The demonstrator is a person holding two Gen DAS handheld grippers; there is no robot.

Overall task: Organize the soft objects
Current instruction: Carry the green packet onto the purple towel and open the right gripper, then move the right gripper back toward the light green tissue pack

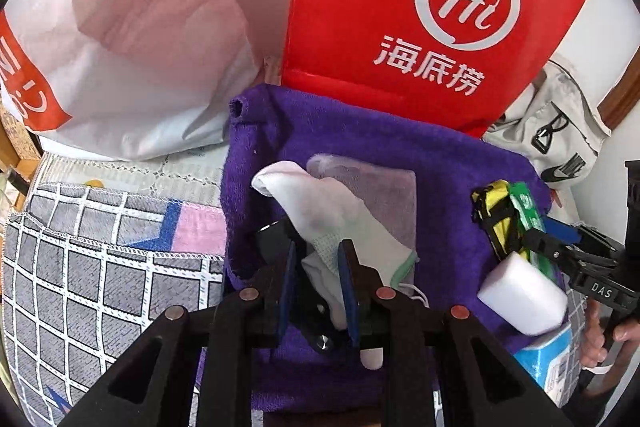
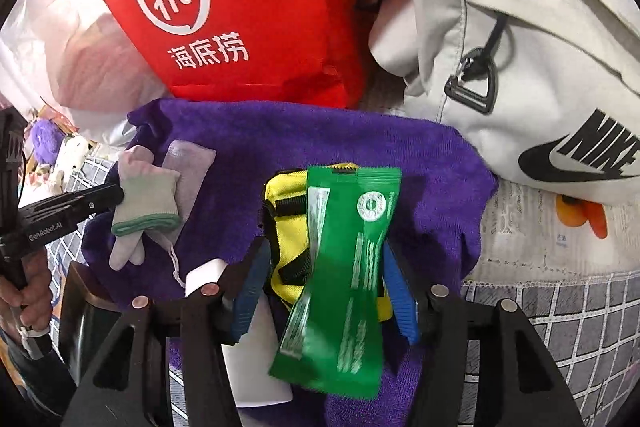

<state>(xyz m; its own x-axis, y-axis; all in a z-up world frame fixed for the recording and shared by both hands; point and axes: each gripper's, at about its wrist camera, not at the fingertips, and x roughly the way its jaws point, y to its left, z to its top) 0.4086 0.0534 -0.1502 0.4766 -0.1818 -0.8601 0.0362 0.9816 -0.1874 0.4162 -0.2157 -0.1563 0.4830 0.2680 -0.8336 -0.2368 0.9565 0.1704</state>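
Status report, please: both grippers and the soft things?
Left gripper shut on white glove. Right gripper open, green packet loose between jaws. Both over purple towel. Nothing blocking.

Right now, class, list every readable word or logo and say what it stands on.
"Hi" and "海底捞": red bag.
"NIKE" with swoosh: white bag.
"DAS": right gripper.
"GenRobot.AI": left gripper.
Green packet: print too blurred.
White plastic bag: red lettering cut off, unreadable.

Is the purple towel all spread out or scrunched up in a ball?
Spread out. The purple towel lies mostly flat with the white glove, green packet and yellow pouch on it.
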